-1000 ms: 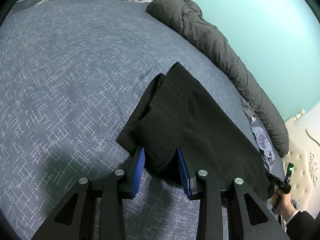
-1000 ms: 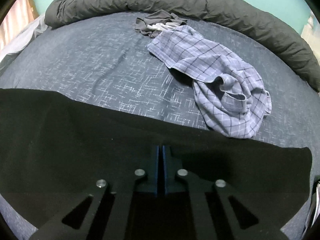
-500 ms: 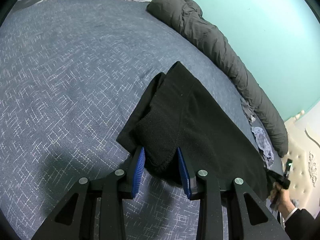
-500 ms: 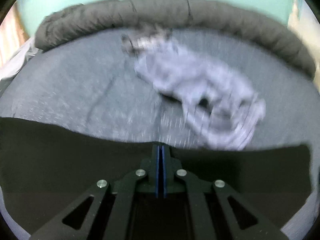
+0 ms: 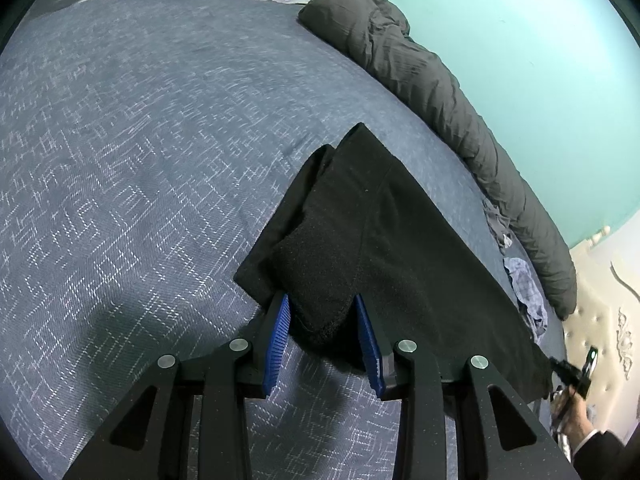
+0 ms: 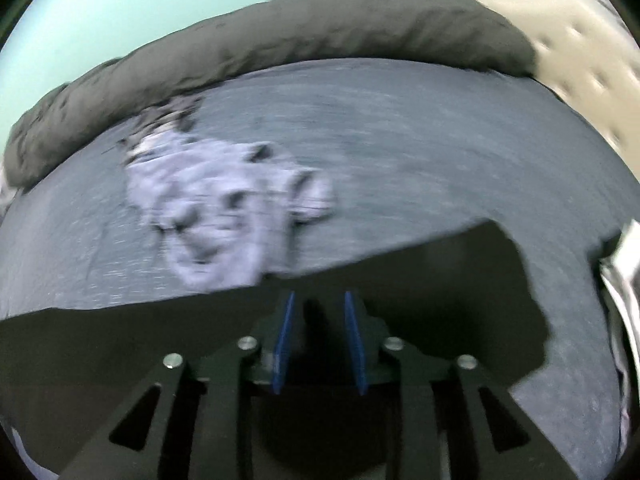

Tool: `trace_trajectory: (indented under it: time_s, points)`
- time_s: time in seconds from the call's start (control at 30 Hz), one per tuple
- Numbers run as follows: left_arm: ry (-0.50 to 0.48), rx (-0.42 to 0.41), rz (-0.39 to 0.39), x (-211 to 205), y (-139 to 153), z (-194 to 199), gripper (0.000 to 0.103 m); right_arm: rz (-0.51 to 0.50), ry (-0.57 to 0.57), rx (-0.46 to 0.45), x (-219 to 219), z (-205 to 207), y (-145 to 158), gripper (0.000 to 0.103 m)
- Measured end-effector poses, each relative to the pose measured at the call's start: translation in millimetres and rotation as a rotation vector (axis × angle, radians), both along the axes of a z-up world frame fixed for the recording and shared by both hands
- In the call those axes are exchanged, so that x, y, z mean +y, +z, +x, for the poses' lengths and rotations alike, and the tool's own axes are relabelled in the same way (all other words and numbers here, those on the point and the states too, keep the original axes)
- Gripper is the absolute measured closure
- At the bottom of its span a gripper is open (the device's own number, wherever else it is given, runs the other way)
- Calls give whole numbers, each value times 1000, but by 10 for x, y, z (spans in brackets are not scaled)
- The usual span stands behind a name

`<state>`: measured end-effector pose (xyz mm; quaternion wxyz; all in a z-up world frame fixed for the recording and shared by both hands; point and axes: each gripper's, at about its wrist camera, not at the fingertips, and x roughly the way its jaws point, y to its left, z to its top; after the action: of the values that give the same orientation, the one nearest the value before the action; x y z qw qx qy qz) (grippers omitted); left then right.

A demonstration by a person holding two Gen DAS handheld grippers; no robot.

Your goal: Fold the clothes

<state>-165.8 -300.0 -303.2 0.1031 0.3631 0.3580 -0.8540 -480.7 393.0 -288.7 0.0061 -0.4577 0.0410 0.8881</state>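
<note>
The black garment (image 5: 400,240) lies spread flat on the bed (image 5: 140,160), running in the left wrist view from a folded end near the centre out toward 4 o'clock, where its far corner reaches the right gripper (image 5: 576,372) held in the person's hand (image 5: 568,412). The left gripper (image 5: 324,340) sits at 6 o'clock with its jaws apart, the blue pads on either side of a thick, fuzzy-textured folded corner of the garment; the pads stand clear of the cloth rather than pinching it. In the right wrist view, which is smeared with motion blur, the right gripper (image 6: 318,340) shows its jaws parted with a gap between the blue pads, and the black garment (image 6: 120,352) fills the lower half of the frame under and around them; nothing is clamped between the pads. Beyond the garment's edge, at 10 o'clock, a crumpled pale checked shirt (image 6: 224,208) lies on the bed, well apart from the black cloth's near corner but close to its far edge. A rolled dark grey duvet (image 6: 300,36) curves along the bed's far side from 9 to 1 o'clock, against a mint-green wall (image 5: 540,60).
</note>
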Motion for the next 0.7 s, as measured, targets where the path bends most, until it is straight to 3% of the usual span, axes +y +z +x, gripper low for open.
trace_trajectory:
  time_s: [0.07,0.13,0.27,0.4,0.7]
  points:
    - [3,2,7,-6,-6,4,65,-17,-62,21,276,143,27,49]
    - [5,2,9,-8,-10,4,65,-66,-159,35,612,297,19,42]
    - [19,4,8,10,-17,11,65,-161,-312,35,1124,528,-92,41]
    - [35,8,8,27,-15,16,64,-328,-362,12,1351,640,-287,36]
    - [41,10,15,17,-18,36,63,-385,-300,39,1125,503,-420,30]
